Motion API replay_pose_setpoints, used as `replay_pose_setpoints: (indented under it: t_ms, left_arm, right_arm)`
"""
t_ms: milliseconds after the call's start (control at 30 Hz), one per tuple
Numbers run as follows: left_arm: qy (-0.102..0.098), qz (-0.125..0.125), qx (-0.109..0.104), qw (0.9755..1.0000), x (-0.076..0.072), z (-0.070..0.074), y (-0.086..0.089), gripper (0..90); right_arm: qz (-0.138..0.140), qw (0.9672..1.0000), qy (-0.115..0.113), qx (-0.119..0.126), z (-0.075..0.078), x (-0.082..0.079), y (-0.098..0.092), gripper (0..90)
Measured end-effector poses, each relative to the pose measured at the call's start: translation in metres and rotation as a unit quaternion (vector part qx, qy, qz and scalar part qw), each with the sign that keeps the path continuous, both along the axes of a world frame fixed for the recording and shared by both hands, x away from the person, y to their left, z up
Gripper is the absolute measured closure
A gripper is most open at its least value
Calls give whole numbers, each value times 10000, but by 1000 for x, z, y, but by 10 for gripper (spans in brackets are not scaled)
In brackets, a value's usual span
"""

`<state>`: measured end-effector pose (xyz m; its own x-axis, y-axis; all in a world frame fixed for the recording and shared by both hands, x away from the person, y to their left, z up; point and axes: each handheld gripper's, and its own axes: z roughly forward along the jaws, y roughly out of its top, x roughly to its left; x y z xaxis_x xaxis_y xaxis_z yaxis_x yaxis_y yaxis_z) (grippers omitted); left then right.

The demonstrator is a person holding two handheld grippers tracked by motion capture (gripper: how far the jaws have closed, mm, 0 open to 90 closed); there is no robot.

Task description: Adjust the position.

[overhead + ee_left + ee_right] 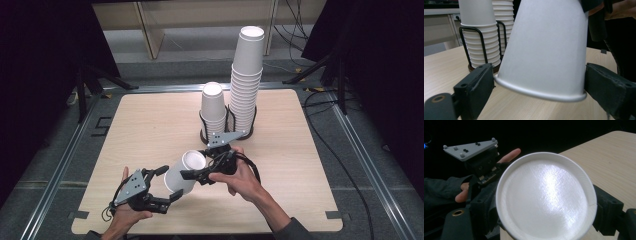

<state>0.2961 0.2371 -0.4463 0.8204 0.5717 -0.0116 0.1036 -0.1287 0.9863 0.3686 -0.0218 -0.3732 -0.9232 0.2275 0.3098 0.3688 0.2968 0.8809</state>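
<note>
In the lower middle of the high view we are holding a white paper cup (184, 171) above the table (150, 125), tilted, its bottom end toward the upper right and its wide rim toward the lower left. Our right gripper (196, 175) is gripping the cup across its bottom end; in the right gripper view the round base (546, 196) is sitting between the two black jaws, both pressed against it. Our left gripper (170, 183), at lower left, is standing half open, its jaws flanking the cup's wide rim (539, 91); in the left gripper view the left jaw is lying right against the rim and the right jaw just beside it, so we cannot tell whether either is pressing. Behind the cup, at the upper middle of the high view, two stacks of cups are standing in a black wire holder (227, 131), the short stack (213, 107) left of the tall stack (246, 80).
</note>
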Motion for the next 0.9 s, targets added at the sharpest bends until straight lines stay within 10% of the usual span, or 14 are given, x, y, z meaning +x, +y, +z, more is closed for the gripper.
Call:
replay_pose_setpoints:
  t_ms: [700, 900]
  left_arm:
    - [20, -40, 142, 9999, 0, -4, -5, 24]
    - [-37, 50, 457, 9989, -2, -1, -3, 67]
  right_arm:
    - [128, 9985, 302, 441, -6, -2, 14, 225]
    - [138, 9977, 469, 470, -8, -1, 9, 221]
